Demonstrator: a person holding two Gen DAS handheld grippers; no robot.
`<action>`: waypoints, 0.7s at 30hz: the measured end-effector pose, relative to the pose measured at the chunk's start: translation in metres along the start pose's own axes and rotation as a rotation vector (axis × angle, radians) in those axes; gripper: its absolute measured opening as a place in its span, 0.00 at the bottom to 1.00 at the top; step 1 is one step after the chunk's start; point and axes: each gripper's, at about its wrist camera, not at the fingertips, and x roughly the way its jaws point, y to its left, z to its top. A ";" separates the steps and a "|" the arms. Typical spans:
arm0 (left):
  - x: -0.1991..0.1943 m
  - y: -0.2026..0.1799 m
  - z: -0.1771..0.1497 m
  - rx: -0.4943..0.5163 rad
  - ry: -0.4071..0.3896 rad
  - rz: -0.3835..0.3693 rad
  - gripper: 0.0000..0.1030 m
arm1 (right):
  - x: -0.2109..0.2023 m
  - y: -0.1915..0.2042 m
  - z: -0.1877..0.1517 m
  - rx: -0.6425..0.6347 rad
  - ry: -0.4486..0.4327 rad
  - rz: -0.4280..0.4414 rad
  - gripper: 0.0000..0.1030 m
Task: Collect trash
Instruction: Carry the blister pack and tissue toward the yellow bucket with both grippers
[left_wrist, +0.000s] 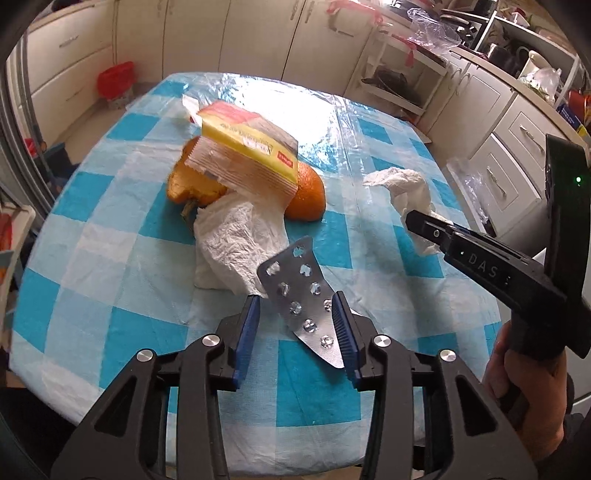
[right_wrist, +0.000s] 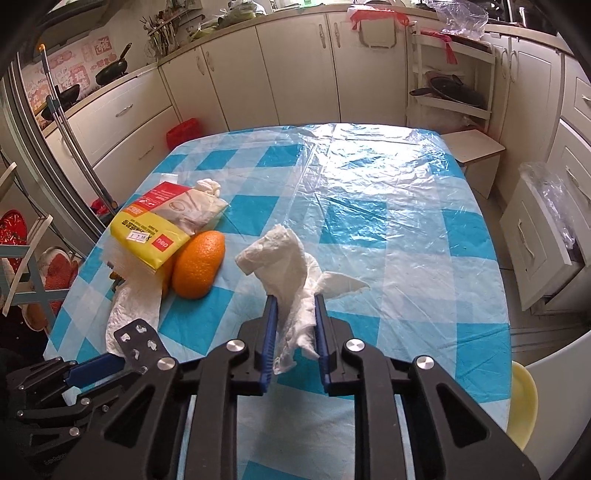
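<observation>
The left tool (left_wrist: 299, 314) is standing partly released, its blue fingers (left_wrist: 246, 325) apart with an empty silver pill strip (left_wrist: 301, 295) tilting up between them. The strip is leaning against the right-hand finger only, with a clear gap on the other side — no grip on it. The right tool (right_wrist: 295, 325) is clenching a crumpled white paper towel (right_wrist: 291, 280), both pads pressing into it while the loose upper part is sticking up ahead of the tips, lifted above the bench (right_wrist: 388, 229).

The bench is wearing a blue-and-white checked cloth under clear plastic film. Near its left side, as the right wrist camera sees it, a small heap is lying together: an orange peel (right_wrist: 197, 267), a yellow and red packet (right_wrist: 155, 230) resting on top of it, and a second crumpled paper towel (left_wrist: 232, 243) spreading out just in front. The pill strip is sitting right beside that second towel — whether touching it, I cannot tell. A person's hand (left_wrist: 524, 387) is gripping the right tool's handle.
</observation>
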 end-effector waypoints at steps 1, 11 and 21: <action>-0.006 -0.001 0.002 0.022 -0.019 0.024 0.37 | -0.001 0.000 0.000 0.000 0.000 0.001 0.20; -0.016 -0.010 0.024 0.232 -0.046 0.045 0.40 | -0.005 -0.003 -0.010 0.014 0.025 0.006 0.20; 0.019 0.000 0.005 0.194 0.112 -0.041 0.47 | -0.008 -0.012 -0.013 0.028 0.030 0.002 0.20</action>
